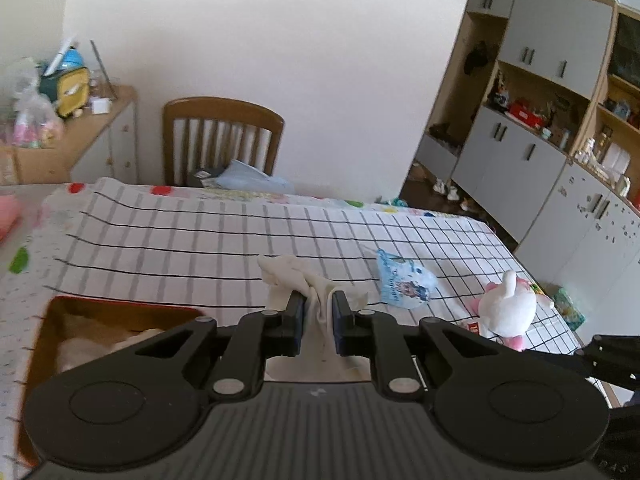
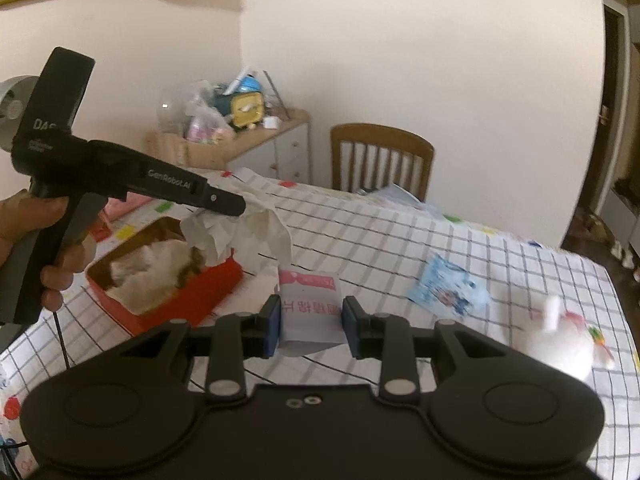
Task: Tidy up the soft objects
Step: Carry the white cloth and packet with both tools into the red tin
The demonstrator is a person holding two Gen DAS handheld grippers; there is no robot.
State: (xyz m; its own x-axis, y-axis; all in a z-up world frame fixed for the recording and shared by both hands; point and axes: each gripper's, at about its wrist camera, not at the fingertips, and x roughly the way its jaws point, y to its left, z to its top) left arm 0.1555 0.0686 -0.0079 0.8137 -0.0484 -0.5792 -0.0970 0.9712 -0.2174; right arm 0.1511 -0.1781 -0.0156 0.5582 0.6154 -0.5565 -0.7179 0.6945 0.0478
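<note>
My left gripper [image 1: 319, 305] is shut on a crumpled white cloth [image 1: 294, 272] and holds it above the checked tablecloth [image 1: 180, 240]. In the right wrist view that cloth [image 2: 248, 232] hangs over the far edge of a red box [image 2: 200, 296] that holds other pale soft things. My right gripper [image 2: 310, 312] is shut on a white packet with pink print [image 2: 310, 304], just right of the box. A blue packet [image 1: 404, 280] [image 2: 448, 292] and a white and pink plush toy [image 1: 508, 304] [image 2: 560, 340] lie on the table to the right.
A wooden chair [image 1: 224, 136] stands behind the table with blue items on its seat. A side cabinet [image 1: 96, 132] with clutter is at the left. Shelves and cupboards [image 1: 540, 128] line the right wall. A pink object [image 1: 8, 212] lies at the table's far left.
</note>
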